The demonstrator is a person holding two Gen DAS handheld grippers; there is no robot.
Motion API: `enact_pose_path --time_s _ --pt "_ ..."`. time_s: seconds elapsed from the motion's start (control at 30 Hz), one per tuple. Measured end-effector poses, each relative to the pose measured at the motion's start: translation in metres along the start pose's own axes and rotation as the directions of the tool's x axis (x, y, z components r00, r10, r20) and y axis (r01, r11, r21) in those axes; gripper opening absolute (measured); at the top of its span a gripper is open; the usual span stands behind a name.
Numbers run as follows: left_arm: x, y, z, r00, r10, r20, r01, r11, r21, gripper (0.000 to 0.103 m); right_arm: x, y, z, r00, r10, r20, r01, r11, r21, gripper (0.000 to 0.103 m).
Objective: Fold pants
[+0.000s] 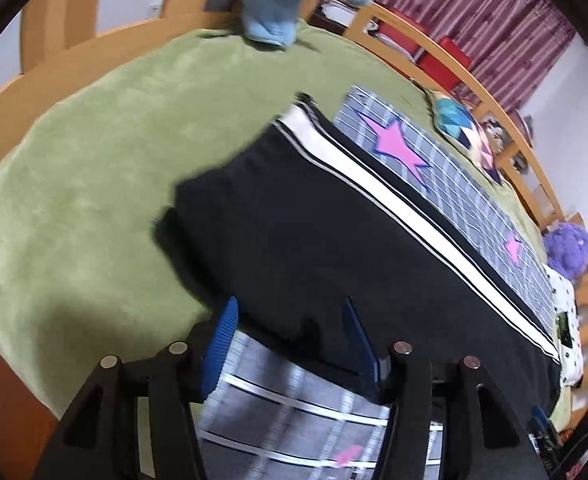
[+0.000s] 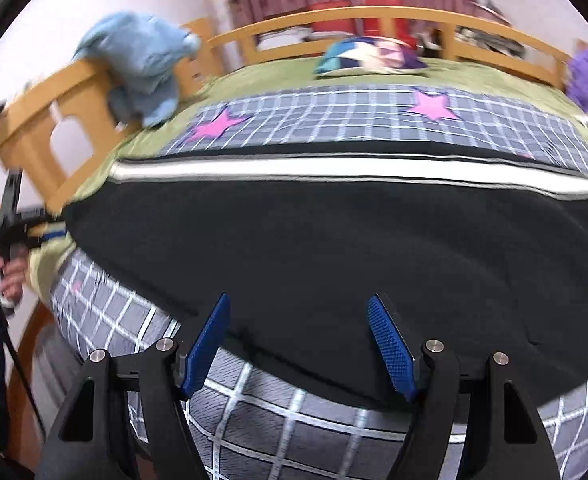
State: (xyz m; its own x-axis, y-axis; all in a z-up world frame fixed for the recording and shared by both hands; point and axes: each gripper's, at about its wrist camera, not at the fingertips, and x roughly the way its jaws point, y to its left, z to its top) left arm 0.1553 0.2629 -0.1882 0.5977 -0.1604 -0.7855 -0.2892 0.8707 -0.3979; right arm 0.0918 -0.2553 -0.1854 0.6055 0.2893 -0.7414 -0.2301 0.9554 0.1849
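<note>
Black pants (image 1: pixel 294 232) with a white side stripe lie flat and folded lengthwise on a grey checked blanket with pink stars (image 1: pixel 434 168), on a bed. They also show in the right wrist view (image 2: pixel 334 240). My left gripper (image 1: pixel 289 320) is open, its blue pads at the pants' near edge. My right gripper (image 2: pixel 298 316) is open, its blue pads astride the pants' near edge. The left gripper also shows at the far left of the right wrist view (image 2: pixel 25 224), held in a hand.
A green bedspread (image 1: pixel 93 168) covers the bed. A wooden rail (image 2: pixel 374 16) runs round it. A light blue garment (image 2: pixel 141 64) hangs over the rail. A patterned cushion (image 2: pixel 370 56) and a purple plush toy (image 1: pixel 566 248) lie at the far side.
</note>
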Motion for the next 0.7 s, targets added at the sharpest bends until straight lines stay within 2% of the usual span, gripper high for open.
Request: enact_pose_path --time_s 0.1,0.2,0.27,0.33,0.37,0.4,0.5,0.53,0.57,0.6,0.63,0.7 --pt "0.011 -0.008 -0.011 0.999 -0.001 -0.033 0.0 1.0 -0.024 0.055 0.014 0.013 -0.004 0.999 0.025 -0.033 -0.026 0.999 -0.041 0.071" --pt "0.022 -0.011 -0.022 0.998 -0.023 -0.067 0.02 0.999 -0.047 0.055 0.028 0.022 -0.011 0.998 0.016 -0.062 -0.02 0.998 -0.054 0.069" --pt "0.023 -0.008 -0.026 0.998 -0.033 -0.057 0.029 0.998 -0.062 0.055 0.033 0.028 -0.014 0.998 -0.012 -0.068 0.006 0.996 -0.086 0.066" --pt "0.022 -0.003 -0.023 0.997 -0.062 -0.047 0.058 0.994 -0.096 0.055 0.039 0.036 -0.018 0.996 -0.075 -0.057 0.066 0.988 -0.14 0.057" --pt "0.022 0.0 -0.021 0.997 -0.07 -0.043 0.065 0.991 -0.113 0.055 0.04 0.037 -0.018 0.995 -0.086 -0.057 0.077 0.986 -0.147 0.046" --pt "0.021 0.002 -0.019 0.997 -0.074 -0.036 0.069 0.989 -0.129 0.055 0.04 0.037 -0.017 0.995 -0.08 -0.055 0.072 0.987 -0.145 0.033" --pt "0.026 0.007 -0.015 0.997 -0.077 -0.022 0.072 0.983 -0.169 0.053 0.038 0.041 -0.015 0.998 -0.046 -0.036 0.041 0.989 -0.145 0.014" --pt "0.028 0.007 -0.015 0.997 -0.078 -0.021 0.073 0.982 -0.173 0.048 0.039 0.045 -0.016 0.998 -0.062 -0.025 0.057 0.984 -0.167 0.011" --pt "0.027 0.006 -0.014 0.998 -0.061 -0.012 0.058 0.985 -0.164 0.025 0.038 0.047 -0.016 0.997 -0.07 -0.015 0.066 0.981 -0.184 0.006" --pt "0.023 0.004 -0.013 0.999 -0.039 0.011 0.04 0.989 -0.145 0.014 0.035 0.051 -0.017 0.997 -0.078 0.005 0.077 0.976 -0.205 0.005" --pt "0.017 0.004 -0.01 0.998 -0.049 0.037 0.053 0.991 -0.122 0.012 0.03 0.052 -0.016 0.997 -0.08 0.024 0.083 0.974 -0.209 0.005" --pt "0.007 0.009 -0.007 0.993 -0.104 0.06 0.111 0.984 -0.137 0.012 0.016 0.05 -0.014 0.998 -0.043 0.051 0.053 0.978 -0.204 0.005"
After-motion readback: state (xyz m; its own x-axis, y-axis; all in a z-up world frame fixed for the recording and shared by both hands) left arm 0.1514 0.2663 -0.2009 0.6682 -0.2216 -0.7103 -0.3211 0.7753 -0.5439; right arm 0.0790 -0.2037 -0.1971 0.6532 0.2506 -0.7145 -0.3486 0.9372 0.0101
